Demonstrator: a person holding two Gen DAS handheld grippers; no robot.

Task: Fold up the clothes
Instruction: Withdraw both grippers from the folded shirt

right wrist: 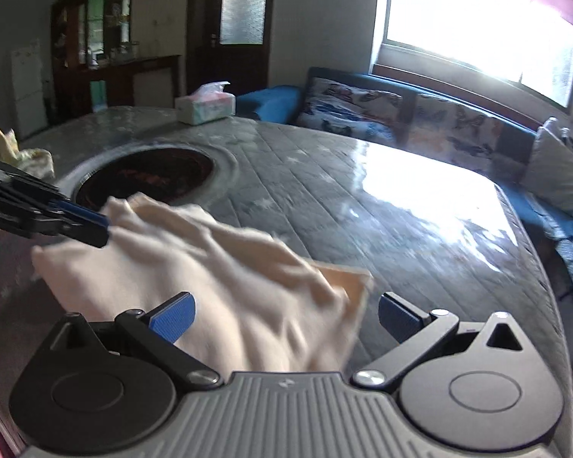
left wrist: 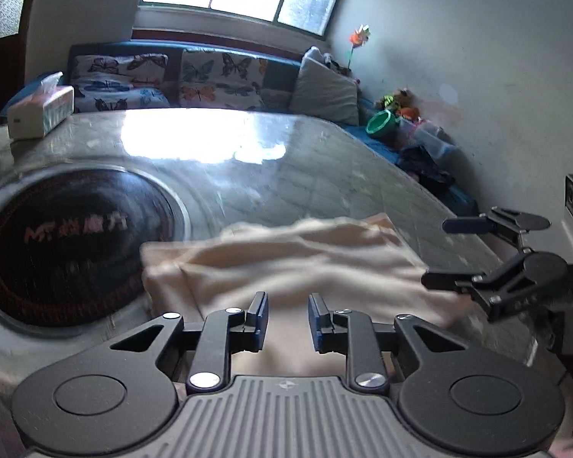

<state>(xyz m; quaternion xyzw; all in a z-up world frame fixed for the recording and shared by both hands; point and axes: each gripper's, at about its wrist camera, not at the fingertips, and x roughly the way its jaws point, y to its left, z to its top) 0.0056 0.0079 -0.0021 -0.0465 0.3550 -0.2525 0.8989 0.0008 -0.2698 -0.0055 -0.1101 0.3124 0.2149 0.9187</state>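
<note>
Cream garment [left wrist: 286, 263] lies rumpled on the quilted table [left wrist: 324, 175], just beside the dark round inset [left wrist: 72, 244]. My left gripper [left wrist: 287, 318] hovers over its near edge, jaws a narrow gap apart, nothing between them. My right gripper [right wrist: 284, 315] stands wide open, cloth lying between the fingers, not pinched.
</note>
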